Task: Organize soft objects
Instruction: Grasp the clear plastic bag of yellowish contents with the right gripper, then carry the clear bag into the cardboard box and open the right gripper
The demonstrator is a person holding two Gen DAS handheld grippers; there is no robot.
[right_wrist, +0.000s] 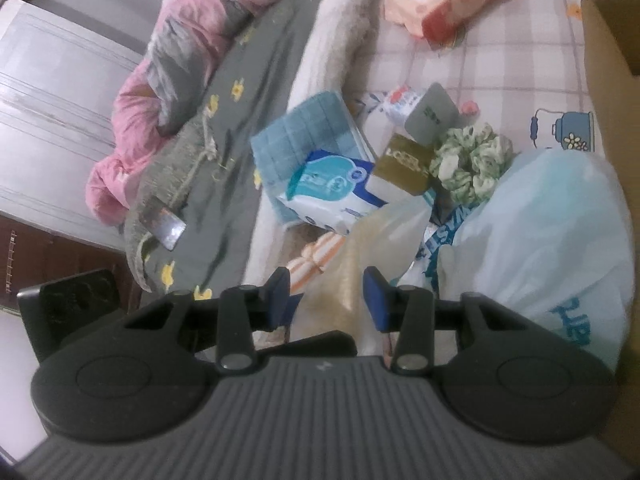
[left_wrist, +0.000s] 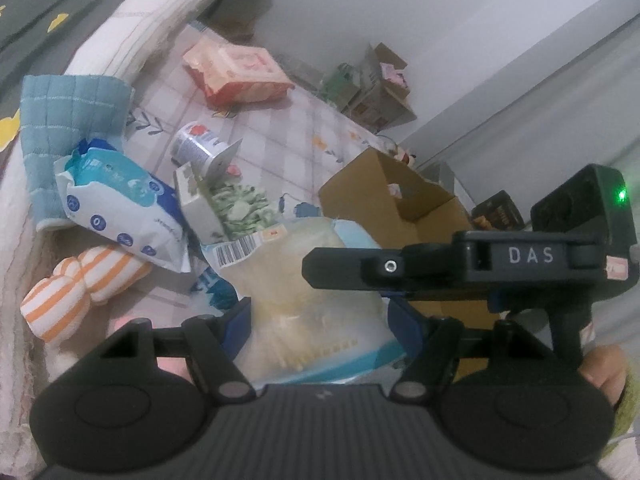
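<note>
Left gripper (left_wrist: pixel 318 320): blue pads pressed on either side of the bag (left_wrist: pixel 316 304), grasping it.
Bag: clear plastic, pale yellow contents, barcode label at its top; it fills the gap between the left fingers (left_wrist: pixel 236 322), over the checked sheet (left_wrist: pixel 280 128).
Right gripper (right_wrist: pixel 327 298): clenched on the bag's thin clear neck (right_wrist: pixel 352 280).
Pale blue sack (right_wrist: pixel 560 240): beside it, against the box (right_wrist: pixel 612 80).
</note>
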